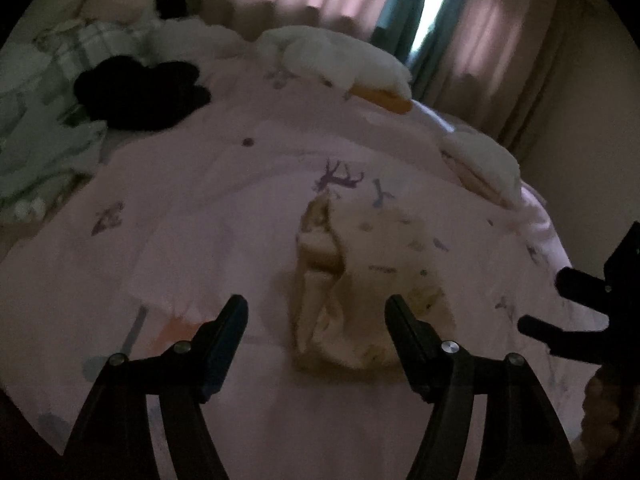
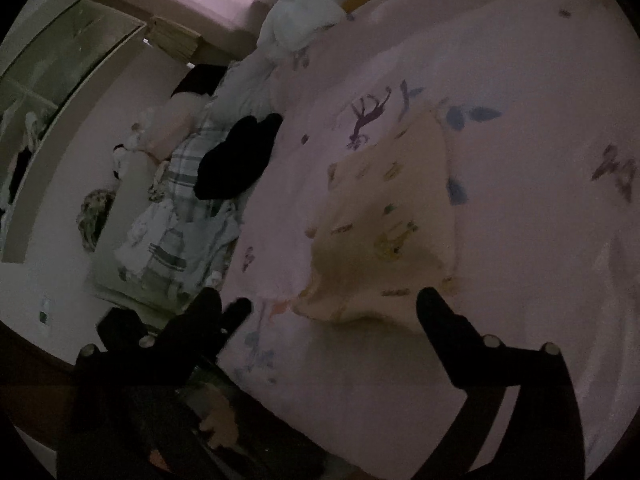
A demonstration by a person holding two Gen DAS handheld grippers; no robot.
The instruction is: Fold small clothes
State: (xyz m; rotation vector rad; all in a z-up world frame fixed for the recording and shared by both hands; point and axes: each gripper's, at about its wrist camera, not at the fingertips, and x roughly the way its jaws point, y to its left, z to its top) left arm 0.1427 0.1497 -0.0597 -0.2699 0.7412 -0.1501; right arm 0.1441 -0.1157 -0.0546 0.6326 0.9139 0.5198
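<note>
A small cream garment (image 1: 360, 280) with tiny prints lies folded in a loose bundle on the pink animal-print bed sheet (image 1: 200, 220). My left gripper (image 1: 316, 312) hovers over its near edge, open, with nothing between the fingers. The right gripper (image 1: 548, 300) shows at the right edge of the left wrist view, also open. In the right wrist view the cream garment (image 2: 392, 208) lies flat just beyond my right gripper (image 2: 318, 298), whose jaws stand wide apart and empty. A finger of the left gripper (image 2: 240, 308) and a hand (image 2: 218, 420) appear at lower left.
A black garment (image 1: 140, 92) lies at the far left of the bed beside plaid bedding (image 2: 180, 216). A white plush with an orange part (image 1: 348, 64) and a folded pale pile (image 1: 480, 164) sit along the far side. Curtains (image 1: 480, 40) hang behind.
</note>
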